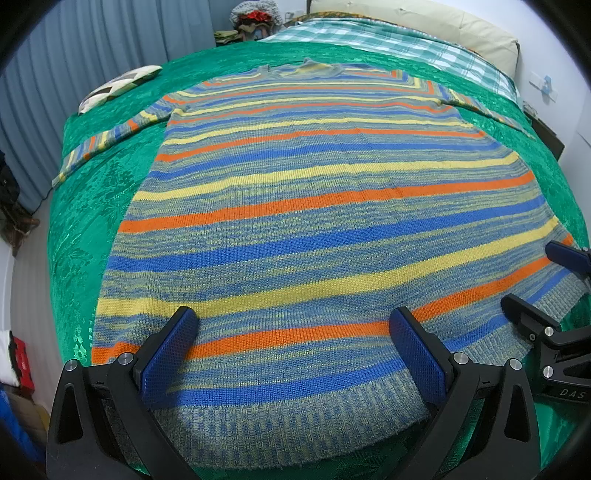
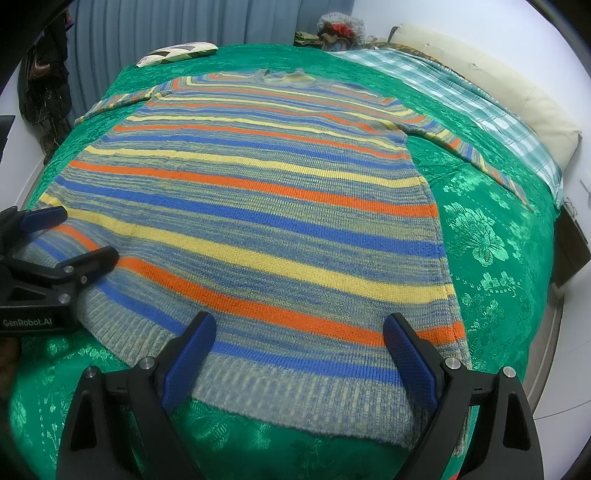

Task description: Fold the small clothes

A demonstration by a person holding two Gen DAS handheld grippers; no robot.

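Note:
A knitted sweater (image 1: 314, 206) with blue, yellow, orange and grey-green stripes lies flat on a green bedspread (image 1: 92, 229), hem nearest me, both sleeves spread out to the sides. It also shows in the right wrist view (image 2: 258, 206). My left gripper (image 1: 293, 328) is open, its fingers hovering over the left part of the hem. My right gripper (image 2: 299, 332) is open over the right part of the hem. Each gripper shows in the other's view: the right gripper (image 1: 539, 277) at the right edge, the left gripper (image 2: 66, 232) at the left edge.
A patterned cushion (image 1: 118, 86) lies at the far left of the bed. A green checked blanket (image 1: 388, 40) and a cream pillow (image 1: 443, 26) lie at the far right. Blue-grey curtains (image 1: 92, 48) hang behind. White floor shows right of the bed (image 2: 554, 350).

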